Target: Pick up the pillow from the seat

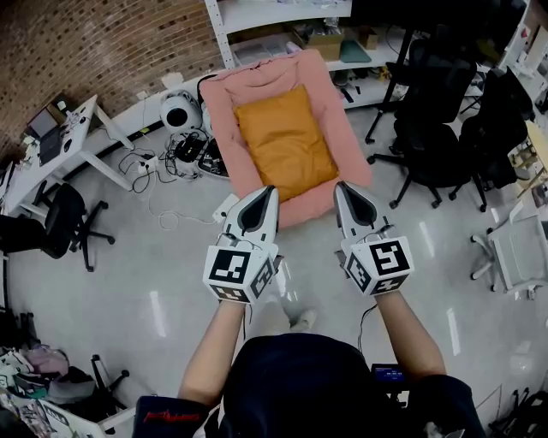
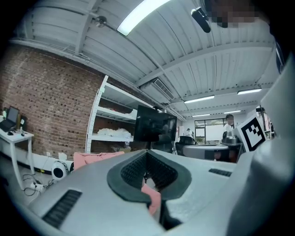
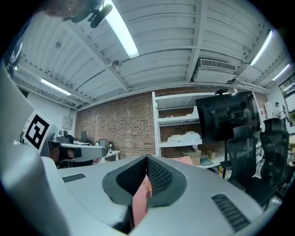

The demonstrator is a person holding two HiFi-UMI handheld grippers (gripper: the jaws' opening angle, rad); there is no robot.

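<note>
While the orange pillow (image 1: pixel 285 141) lies flat in the middle of the pink seat (image 1: pixel 221 107), the left claw (image 1: pixel 270 192) and right claw (image 1: pixel 341 188) are held level, side by side, before the seat's near edge and touch neither. Each claw has its jaws pressed together with nothing between them; only a sliver of pink seat shows past the slit. Behind the seat stands a white shelf (image 1: pixel 257 15)

Orange pillow (image 1: pixel 285 141); pink seat (image 1: pixel 224 103); red-brown brick wall (image 1: pixel 103 43).
</note>
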